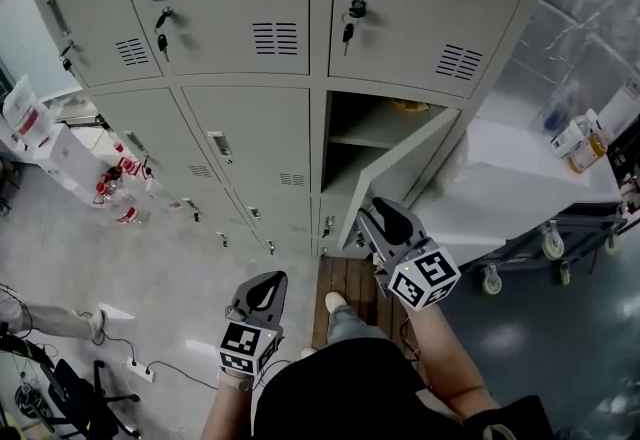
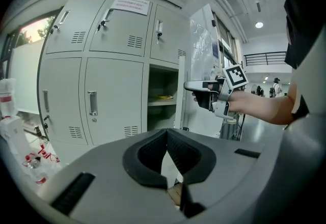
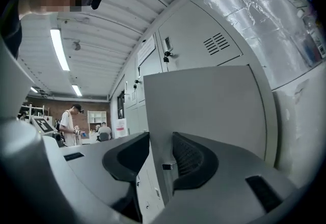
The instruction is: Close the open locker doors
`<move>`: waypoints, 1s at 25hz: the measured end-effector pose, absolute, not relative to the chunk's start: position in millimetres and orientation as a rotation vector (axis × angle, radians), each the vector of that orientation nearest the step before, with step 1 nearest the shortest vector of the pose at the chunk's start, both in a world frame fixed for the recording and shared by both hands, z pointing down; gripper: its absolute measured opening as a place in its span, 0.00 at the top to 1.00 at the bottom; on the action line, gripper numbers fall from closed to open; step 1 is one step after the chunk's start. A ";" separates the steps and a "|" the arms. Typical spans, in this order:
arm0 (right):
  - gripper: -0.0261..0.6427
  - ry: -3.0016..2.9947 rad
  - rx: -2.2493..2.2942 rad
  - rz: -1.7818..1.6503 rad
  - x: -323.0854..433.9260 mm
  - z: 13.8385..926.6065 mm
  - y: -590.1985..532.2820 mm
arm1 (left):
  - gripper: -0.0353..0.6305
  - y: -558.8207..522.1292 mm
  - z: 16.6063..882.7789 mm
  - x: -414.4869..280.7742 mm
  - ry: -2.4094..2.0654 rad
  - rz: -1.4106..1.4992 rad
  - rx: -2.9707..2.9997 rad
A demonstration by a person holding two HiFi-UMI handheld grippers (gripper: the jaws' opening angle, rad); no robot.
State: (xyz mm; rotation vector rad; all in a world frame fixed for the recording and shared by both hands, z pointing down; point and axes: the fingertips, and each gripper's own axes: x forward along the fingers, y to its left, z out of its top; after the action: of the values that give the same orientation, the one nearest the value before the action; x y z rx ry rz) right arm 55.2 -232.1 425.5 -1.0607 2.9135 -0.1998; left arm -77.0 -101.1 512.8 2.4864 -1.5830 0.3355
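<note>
In the head view, the right gripper [image 1: 385, 225] is held out in front on a bare arm [image 1: 445, 348] that reaches forward. Its tips are at the edge of the open door [image 1: 405, 168]. The left gripper [image 1: 263, 294] sits lower and closer to the body and points at the shut lockers [image 1: 250, 128]. Past the right gripper, behind the door, is the open locker [image 1: 352, 168]. Its shelf [image 1: 365, 140] has a yellow thing [image 1: 408, 106] on it.

In the left gripper view, the left gripper [image 2: 166, 139] has its jaws pressed together with nothing between them. Ahead and to its right, the right gripper [image 2: 189, 86] meets the open door [image 2: 182, 93], which is seen from the side. The yellow thing [image 2: 164, 97] lies on the shelf [image 2: 163, 101].

In the right gripper view, the right gripper [image 3: 160, 142] squeezes the edge of the open door [image 3: 204, 106], with one jaw on each side. The door rises up in front of it.
</note>
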 end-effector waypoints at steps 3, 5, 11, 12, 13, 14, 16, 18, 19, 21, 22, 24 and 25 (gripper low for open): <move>0.73 2.926 -0.997 -0.204 42.1 423.6 -246.8 | 0.92 -113.1 512.5 -82.0 -1.624 0.353 2.466; 0.73 2.934 -0.958 -0.208 34.6 424.1 -254.9 | 0.92 -120.7 510.1 -84.3 -1.648 0.359 2.450; 0.73 2.961 -0.858 -0.237 16.0 426.3 -280.4 | 0.92 -146.3 510.4 -92.3 -1.713 0.369 2.400; 0.73 2.967 -0.840 -0.238 13.0 426.5 -283.9 | 0.92 -150.5 510.9 -93.1 -1.722 0.368 2.391; 0.73 2.972 -0.820 -0.237 9.9 426.5 -287.1 | 0.92 -154.4 511.3 -93.6 -1.730 0.369 2.383; 0.73 2.978 -0.802 -0.238 7.0 426.6 -290.3 | 0.92 -158.1 511.6 -93.8 -1.736 0.370 2.377; 0.73 2.983 -0.774 -0.246 2.7 427.3 -297.6 | 0.92 -165.4 511.6 -93.4 -1.747 0.376 2.365; 0.73 2.985 -0.746 -0.250 -1.1 426.5 -305.7 | 0.92 -172.5 511.0 -93.8 -1.761 0.382 2.354; 0.73 2.985 -0.735 -0.255 -2.9 426.7 -309.8 | 0.92 -175.7 510.9 -94.5 -1.770 0.383 2.346; 0.73 2.986 -0.720 -0.269 -5.7 429.1 -318.0 | 0.92 -181.6 511.6 -96.6 -1.787 0.385 2.328; 0.73 2.987 -0.712 -0.275 -7.3 430.3 -322.1 | 0.92 -184.2 512.1 -97.7 -1.795 0.386 2.319; 0.73 2.992 -0.694 -0.284 -11.0 432.6 -329.6 | 0.92 -188.5 512.9 -100.4 -1.811 0.389 2.302; 0.73 2.995 -0.686 -0.289 -12.9 433.5 -332.9 | 0.92 -190.1 513.2 -101.9 -1.819 0.392 2.293</move>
State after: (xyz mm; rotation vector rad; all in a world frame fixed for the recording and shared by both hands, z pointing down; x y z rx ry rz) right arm -12.9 -332.9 433.5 -0.6862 2.9946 -0.2893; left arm -101.9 -190.1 513.2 2.2928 -1.8189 0.3918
